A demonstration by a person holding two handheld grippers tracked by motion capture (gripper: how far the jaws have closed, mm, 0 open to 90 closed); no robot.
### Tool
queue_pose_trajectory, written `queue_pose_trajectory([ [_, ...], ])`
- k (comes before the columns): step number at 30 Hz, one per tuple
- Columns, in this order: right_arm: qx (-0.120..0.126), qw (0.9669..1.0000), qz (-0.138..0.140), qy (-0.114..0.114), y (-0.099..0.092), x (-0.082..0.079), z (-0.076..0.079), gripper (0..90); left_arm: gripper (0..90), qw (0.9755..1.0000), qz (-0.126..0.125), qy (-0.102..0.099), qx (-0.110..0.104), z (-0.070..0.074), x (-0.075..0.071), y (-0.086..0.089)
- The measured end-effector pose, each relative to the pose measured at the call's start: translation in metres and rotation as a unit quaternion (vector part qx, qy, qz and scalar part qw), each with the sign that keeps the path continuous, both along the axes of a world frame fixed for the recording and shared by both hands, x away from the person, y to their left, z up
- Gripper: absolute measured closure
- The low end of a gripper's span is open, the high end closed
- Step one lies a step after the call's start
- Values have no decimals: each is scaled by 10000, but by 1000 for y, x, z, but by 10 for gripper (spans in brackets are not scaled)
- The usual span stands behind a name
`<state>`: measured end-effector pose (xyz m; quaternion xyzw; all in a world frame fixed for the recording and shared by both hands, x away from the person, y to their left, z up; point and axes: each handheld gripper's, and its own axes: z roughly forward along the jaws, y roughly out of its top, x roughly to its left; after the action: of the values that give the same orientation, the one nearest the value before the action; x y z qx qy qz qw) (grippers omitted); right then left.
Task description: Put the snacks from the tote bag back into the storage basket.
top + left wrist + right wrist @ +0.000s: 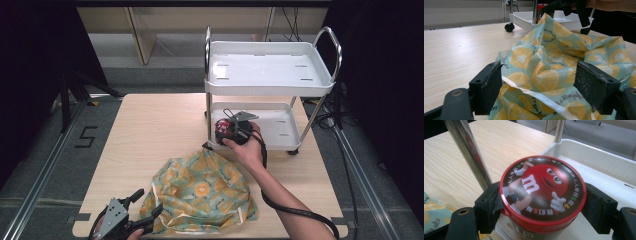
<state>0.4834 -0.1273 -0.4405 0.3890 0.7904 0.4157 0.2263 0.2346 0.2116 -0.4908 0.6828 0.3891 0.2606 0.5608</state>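
1. Grey floor lies around a light wooden table (pixel 150 130), and the sides of the room are dark.
2. On the far right part of the table stands a white cart (pixel 270 75) with two trays and metal posts; its small black wheels rest on the wood.
3. The right gripper (pixel 227 131) is at the front left corner of the lower tray (pixel 280 130), beside one metal post (pixel 469 152).
4. In the right gripper view, its two black jaws press on both sides of a round can (pixel 542 195) with a red lid, so this gripper is clenched on the can.
5. The lid shows a red candy figure with a white letter "m" and a ring of small coloured characters.
6. The can is upright, at the edge of the lower tray; whether its bottom touches the tray, I cannot tell.
7. A black cable (pixel 295 212) goes from the right gripper along the person's forearm to the bottom edge of the high view.
8. A bag (pixel 200 192) of blue-green cloth with a yellow lemon pattern lies crumpled on the near part of the table, just in front of the cart.
9. The left gripper (pixel 145 207) is at the near left corner of the bag.
10. In the left gripper view its jaws stand wide apart, released, with the bag's cloth and its white hem (pixel 534 96) between them.
11. The cloth seems to touch the left jaw, but it is not squeezed.
12. The upper tray (pixel 267 67) of the cart is white, with short slots in its floor.
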Motion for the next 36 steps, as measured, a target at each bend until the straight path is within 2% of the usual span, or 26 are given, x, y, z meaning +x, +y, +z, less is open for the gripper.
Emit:
queue_pose_trajectory([
  [2,0,10000,0,-13,-1,1,-2,259,215,10000,-5,-39,-49,0,0,0],
  [3,-8,10000,-8,38,0,1,-3,259,215,10000,44,32,-42,0,-1,0],
  [5,11,10000,-4,49,1,1,-5,259,215,10000,42,32,-44,0,0,0],
  [8,-39,10000,-31,-20,2,3,-8,258,215,10000,32,-11,-79,0,0,-1],
  [9,8,10000,-20,-23,2,3,-7,259,215,10000,45,32,-38,0,-1,0],
  [18,-13,10000,-24,-43,2,2,-7,256,215,10000,5,11,3,0,0,0],
  [26,-36,10000,8,-25,4,-1,-4,173,214,10000,-4,-4,-15,0,0,0],
  [27,-108,9999,67,-97,3,-1,-3,167,214,10000,3,-24,-42,0,0,0],
  [28,58,9999,-98,90,4,-6,-1,163,214,10000,0,-37,-50,0,0,0],
  [29,-28,10000,36,-17,3,-5,-1,161,214,10000,2,-23,-35,0,0,0],
  [30,35,10000,-4,9,2,-6,0,158,214,10000,13,8,-5,0,0,0],
  [31,-5,10000,-45,-31,2,-7,1,157,214,10000,1,-40,-48,0,0,-1],
  [32,0,10000,-71,-37,1,-9,1,157,214,10000,11,-1,-1,0,0,0],
  [34,45,9999,67,-63,-1,-12,3,157,214,10000,44,20,-37,0,-1,-1],
  [35,111,9999,-40,13,-1,-15,3,157,214,10000,35,11,-25,0,0,-1],
  [36,103,9999,7,-25,-4,-17,4,157,214,10000,37,5,-14,0,0,-1],
])
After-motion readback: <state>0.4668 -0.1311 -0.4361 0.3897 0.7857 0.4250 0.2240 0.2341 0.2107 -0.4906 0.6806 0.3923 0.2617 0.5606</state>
